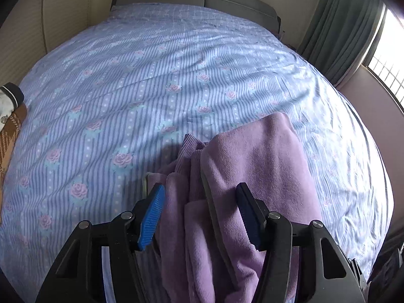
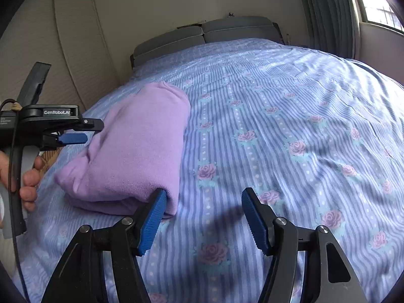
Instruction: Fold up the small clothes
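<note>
While the lilac garment point(image 2: 136, 149) lies folded into a thick bundle on the bed point(image 2: 290, 116), both grippers stand with their jaws spread and nothing pinched between them. From the left wrist view, the left gripper point(image 1: 200, 214) hangs over the garment's near end, blue ribbed pads point(image 1: 151, 217) on either side of the bunched fabric, which rises between them without being squeezed. The right gripper point(image 2: 204, 221) hovers over bare bedspread — its left pad point(image 2: 151, 221) sits just at the bundle's near corner, whether touching is unclear. Seen from the right wrist view, the left gripper's black body carries a label reading "GenRobot.AI" point(image 2: 56, 112); smaller lettering beside it is too blurred to read. A hand point(image 2: 27, 184) wraps the left handle. Pink roses and blue stripes cover the bedspread, a grey headboard point(image 2: 202, 38) stands at the far end, and grey-green curtains point(image 1: 335, 25) hang by the window point(image 1: 388, 58).
</note>
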Demonstrator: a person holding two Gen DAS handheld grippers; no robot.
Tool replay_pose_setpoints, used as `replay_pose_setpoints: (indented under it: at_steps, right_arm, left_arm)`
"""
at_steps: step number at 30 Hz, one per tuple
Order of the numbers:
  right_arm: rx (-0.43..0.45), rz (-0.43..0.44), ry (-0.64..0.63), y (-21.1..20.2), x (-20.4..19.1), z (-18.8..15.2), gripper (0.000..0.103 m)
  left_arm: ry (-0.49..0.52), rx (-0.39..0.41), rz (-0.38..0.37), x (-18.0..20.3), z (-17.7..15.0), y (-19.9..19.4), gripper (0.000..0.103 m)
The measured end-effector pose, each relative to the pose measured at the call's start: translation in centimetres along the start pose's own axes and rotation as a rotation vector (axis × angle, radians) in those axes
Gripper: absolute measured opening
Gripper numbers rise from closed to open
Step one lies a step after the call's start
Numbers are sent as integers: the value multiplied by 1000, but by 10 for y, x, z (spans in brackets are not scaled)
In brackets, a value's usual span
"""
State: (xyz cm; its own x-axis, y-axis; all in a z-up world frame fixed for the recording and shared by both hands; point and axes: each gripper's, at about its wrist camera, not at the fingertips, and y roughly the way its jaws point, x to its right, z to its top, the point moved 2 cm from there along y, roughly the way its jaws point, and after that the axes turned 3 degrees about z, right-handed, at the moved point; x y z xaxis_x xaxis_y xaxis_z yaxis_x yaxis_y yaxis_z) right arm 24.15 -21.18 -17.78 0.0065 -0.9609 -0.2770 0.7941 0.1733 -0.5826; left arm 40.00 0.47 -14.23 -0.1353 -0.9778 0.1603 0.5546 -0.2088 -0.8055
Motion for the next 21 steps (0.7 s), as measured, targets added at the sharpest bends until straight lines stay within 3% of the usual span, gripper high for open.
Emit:
replay_pose_setpoints:
  at_steps: [4, 7, 11, 14, 21]
  right_arm:
    - [-7, 41, 55, 4, 9, 6, 64]
    - [-8, 62, 84, 5, 14, 7, 64]
    - [-4, 73, 94, 2, 14, 8, 64]
    - [16, 72, 103, -2, 15, 11, 64]
    - [31, 64, 162, -5, 27, 14, 64]
  left_arm:
    - [6, -25, 4, 3, 2, 12, 58]
    - [16, 4, 19, 6, 2, 10, 56]
    - [55, 45, 52, 14, 3, 6, 46]
    - [76, 46, 31, 19, 5, 11, 36]
    - [14, -30, -5, 8, 9, 27, 45]
